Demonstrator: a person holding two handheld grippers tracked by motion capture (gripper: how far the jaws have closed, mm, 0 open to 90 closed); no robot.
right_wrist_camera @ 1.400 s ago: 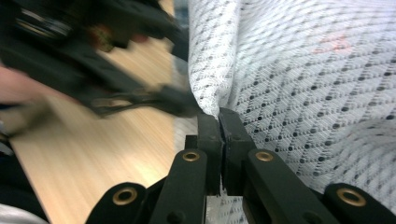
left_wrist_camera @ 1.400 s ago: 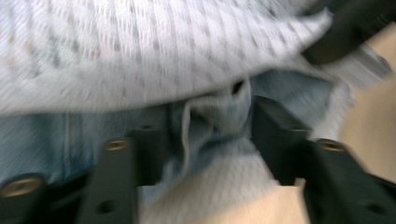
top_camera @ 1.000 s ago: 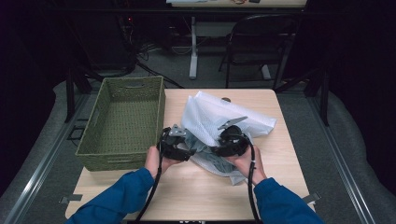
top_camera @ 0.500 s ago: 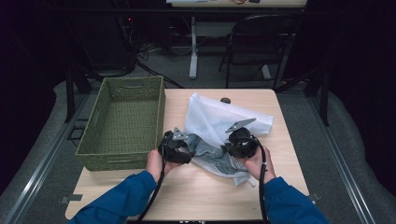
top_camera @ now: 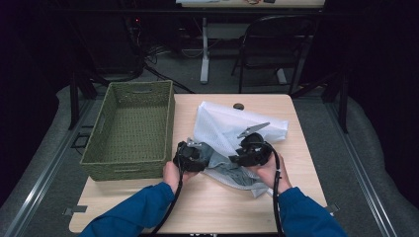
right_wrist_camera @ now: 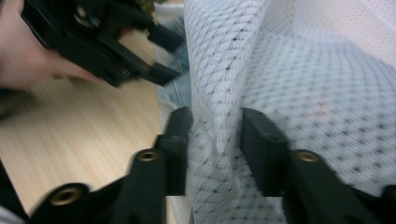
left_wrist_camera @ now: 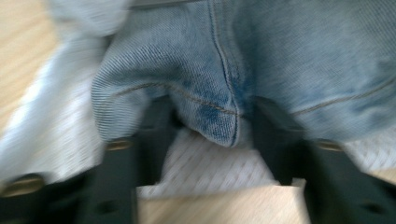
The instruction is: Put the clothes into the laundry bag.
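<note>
Jeans (left_wrist_camera: 224,60) lie half inside a white mesh bag (top_camera: 232,126) on the table (top_camera: 296,163), right of the green basket (top_camera: 128,128). Left gripper (top_camera: 197,157) has just been closing, its jaws astride a denim fold; whether they pinch it I cannot tell. Right gripper (top_camera: 237,159) has just been opening, with a mesh fold between its jaws.

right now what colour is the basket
Green, woven; the high view shows it best.
</note>
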